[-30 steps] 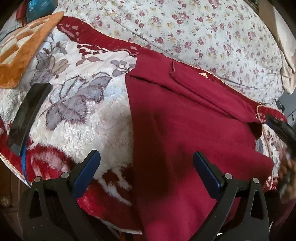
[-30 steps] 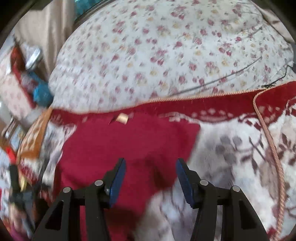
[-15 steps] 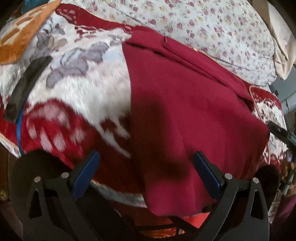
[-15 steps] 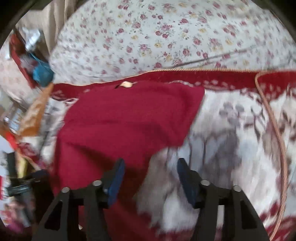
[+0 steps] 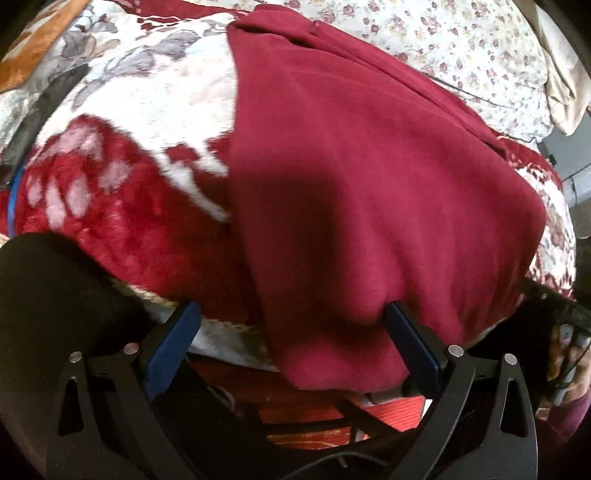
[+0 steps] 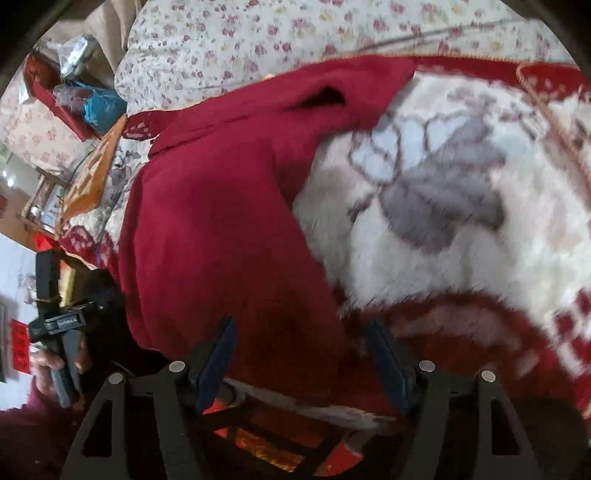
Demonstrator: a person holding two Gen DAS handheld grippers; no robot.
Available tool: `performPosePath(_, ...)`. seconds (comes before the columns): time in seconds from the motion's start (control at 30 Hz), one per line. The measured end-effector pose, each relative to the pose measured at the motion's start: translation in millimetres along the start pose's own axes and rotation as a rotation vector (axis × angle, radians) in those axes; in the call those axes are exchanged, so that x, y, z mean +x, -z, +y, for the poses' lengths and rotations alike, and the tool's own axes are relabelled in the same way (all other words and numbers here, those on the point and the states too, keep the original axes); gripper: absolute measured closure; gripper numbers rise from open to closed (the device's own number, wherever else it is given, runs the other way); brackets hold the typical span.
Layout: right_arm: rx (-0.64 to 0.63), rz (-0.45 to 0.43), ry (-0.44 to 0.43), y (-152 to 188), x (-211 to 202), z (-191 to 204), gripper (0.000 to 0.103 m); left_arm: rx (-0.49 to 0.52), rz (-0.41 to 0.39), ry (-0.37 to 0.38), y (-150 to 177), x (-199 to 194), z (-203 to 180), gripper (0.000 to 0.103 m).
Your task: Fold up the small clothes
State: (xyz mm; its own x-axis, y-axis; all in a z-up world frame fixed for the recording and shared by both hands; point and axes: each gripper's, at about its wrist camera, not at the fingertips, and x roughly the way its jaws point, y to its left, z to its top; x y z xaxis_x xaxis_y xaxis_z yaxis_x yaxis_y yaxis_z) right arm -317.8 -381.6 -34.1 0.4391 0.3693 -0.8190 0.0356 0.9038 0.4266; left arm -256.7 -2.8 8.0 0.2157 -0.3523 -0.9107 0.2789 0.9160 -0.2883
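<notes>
A dark red garment (image 5: 369,177) lies spread on a fleecy red-and-white flowered blanket (image 5: 122,122) on the bed, its near hem hanging over the blanket's front edge. The left tongs (image 5: 291,332) stand wide open at that hem, the right-hand pad against the cloth and nothing gripped. The right tongs (image 6: 301,354) have just been opening; their jaws straddle the garment's near corner (image 6: 288,332) without pressing it. A flowered quilt (image 6: 280,33) lies behind.
</notes>
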Motion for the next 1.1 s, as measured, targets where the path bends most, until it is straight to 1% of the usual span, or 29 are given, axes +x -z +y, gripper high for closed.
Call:
performPosePath(0.07,0.011,-0.003,-0.012,2,7,0,0.034,0.009,-0.008,-0.016,-2,2,-3,0.013)
performPosePath(0.13,0.013,-0.029,-0.009,3,7,2,0.034,0.027,-0.013,-0.043,-2,5,-5,0.027)
performPosePath(0.17,0.018,-0.046,-0.018,3,7,3,0.034,0.021,-0.017,-0.047,-2,3,-3,0.03)
performPosePath(0.2,0.021,-0.055,-0.025,3,7,4,0.037,0.016,-0.02,-0.042,-2,2,-2,0.038)
performPosePath(0.23,0.014,-0.053,-0.022,2,9,6,0.044,0.014,-0.022,-0.032,-2,1,2,0.049)
performPosePath(0.27,-0.011,-0.045,0.006,3,11,9,0.05,0.016,-0.025,-0.027,-2,-3,3,0.054)
performPosePath(0.3,-0.042,-0.041,0.035,3,13,13,0.052,0.031,0.013,-0.001,-2,-6,10,0.073)
performPosePath(0.33,-0.053,-0.039,0.039,1,13,15,0.065,0.028,0.018,0.056,-3,-9,12,0.091)
performPosePath(0.37,-0.061,-0.03,0.004,1,12,17,0.082,0.011,0.024,0.089,-5,-14,15,0.091)
performPosePath(0.4,-0.062,-0.023,-0.011,0,11,19,0.082,0.019,0.02,0.084,-6,-18,16,0.091)
performPosePath(0.47,-0.086,-0.014,-0.032,3,8,26,0.087,0.059,0.008,0.07,-8,-33,16,0.091)
performPosePath(0.53,-0.091,0.004,-0.09,8,2,33,0.087,0.076,-0.01,0.07,-10,-50,19,0.091)
performPosePath(0.6,-0.113,0.021,-0.16,16,-7,45,0.088,0.1,-0.031,0.034,-10,-67,27,0.091)
performPosePath(0.63,-0.131,0.031,-0.186,20,-11,51,0.088,0.102,-0.034,0.01,-9,-71,34,0.091)
performPosePath(0.7,-0.142,0.062,-0.247,30,-10,59,0.088,0.072,-0.013,-0.001,-5,-63,44,0.091)
performPosePath(0.73,-0.147,0.084,-0.257,34,-3,63,0.088,0.044,0.012,-0.003,-4,-54,51,0.091)
performPosePath(0.8,-0.167,0.151,-0.225,43,19,68,0.088,0.027,0.031,-0.01,-2,-46,52,0.092)
performPosePath(0.9,-0.14,0.222,-0.187,47,45,71,0.088,0.05,0.027,-0.039,0,-41,46,0.091)
performPosePath(0.93,-0.131,0.234,-0.177,47,50,71,0.088,0.057,0.027,-0.049,-1,-41,45,0.091)
performPosePath(0.97,-0.116,0.241,-0.163,47,55,70,0.08,0.056,0.032,-0.051,-2,-40,45,0.09)
performPosePath(1.0,-0.109,0.239,-0.155,46,57,71,0.069,0.047,0.034,-0.05,-3,-38,46,0.087)
performPosePath(1.03,-0.098,0.231,-0.14,44,58,69,0.043,0.029,0.042,-0.053,-4,-37,49,0.079)
performPosePath(1.07,-0.077,0.205,-0.115,43,59,67,0.035,0.02,0.046,-0.056,-4,-34,53,0.073)
performPosePath(1.1,-0.067,0.191,-0.112,40,62,68,0.035,0.012,0.048,-0.059,-3,-34,55,0.065)
